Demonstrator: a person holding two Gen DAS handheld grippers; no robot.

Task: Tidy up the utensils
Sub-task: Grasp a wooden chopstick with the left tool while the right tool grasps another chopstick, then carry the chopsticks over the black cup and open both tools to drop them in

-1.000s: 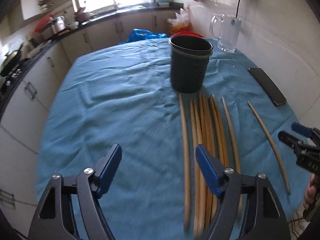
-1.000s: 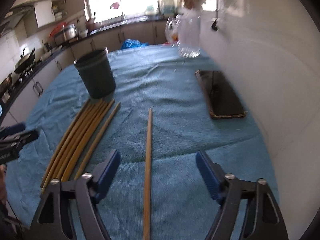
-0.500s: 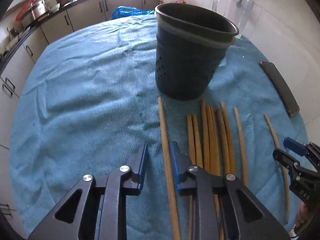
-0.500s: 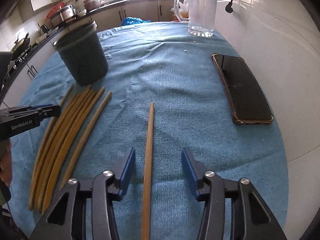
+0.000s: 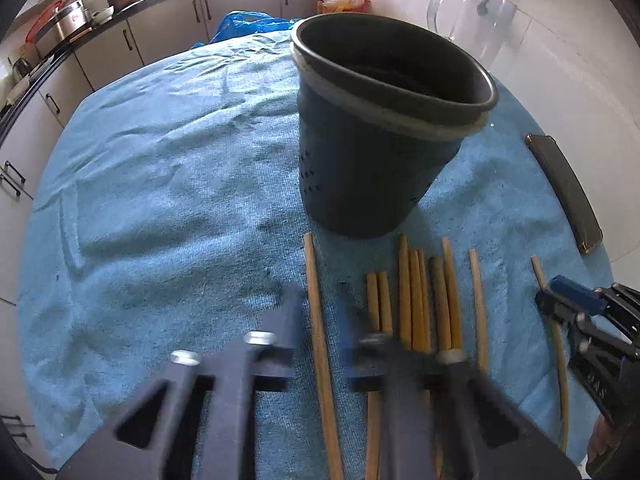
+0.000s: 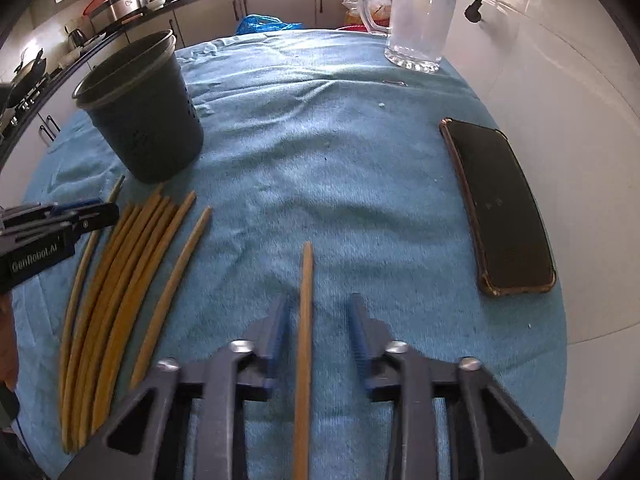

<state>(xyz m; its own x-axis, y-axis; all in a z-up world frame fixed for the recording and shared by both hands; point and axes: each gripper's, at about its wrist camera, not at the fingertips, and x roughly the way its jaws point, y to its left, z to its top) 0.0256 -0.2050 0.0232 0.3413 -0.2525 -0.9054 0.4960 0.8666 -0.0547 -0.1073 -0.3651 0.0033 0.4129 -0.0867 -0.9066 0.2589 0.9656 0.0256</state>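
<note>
A dark perforated utensil holder [image 5: 372,168] [image 6: 148,120] stands upright on the blue towel. Several wooden chopsticks [image 5: 416,292] [image 6: 120,280] lie side by side in front of it. My left gripper [image 5: 320,308] is blurred and its jaws are closing around the leftmost chopstick [image 5: 314,272]. A strip of towel still shows beside that stick. My right gripper [image 6: 318,316] is closing too. It straddles a lone chopstick [image 6: 307,268], with a gap on each side. Each gripper shows in the other's view, the right gripper [image 5: 556,300] and the left gripper [image 6: 108,210].
A dark phone [image 6: 500,208] [image 5: 568,188] lies at the towel's right edge beside the white wall. A clear glass pitcher [image 6: 416,16] stands at the far right. The blue towel [image 6: 340,140] is bare between holder and phone. Kitchen counters run behind.
Both grippers have moved forward and down, closer to the holder and onto their chopsticks. Their jaws have narrowed from wide apart to a slim gap around one chopstick each.
</note>
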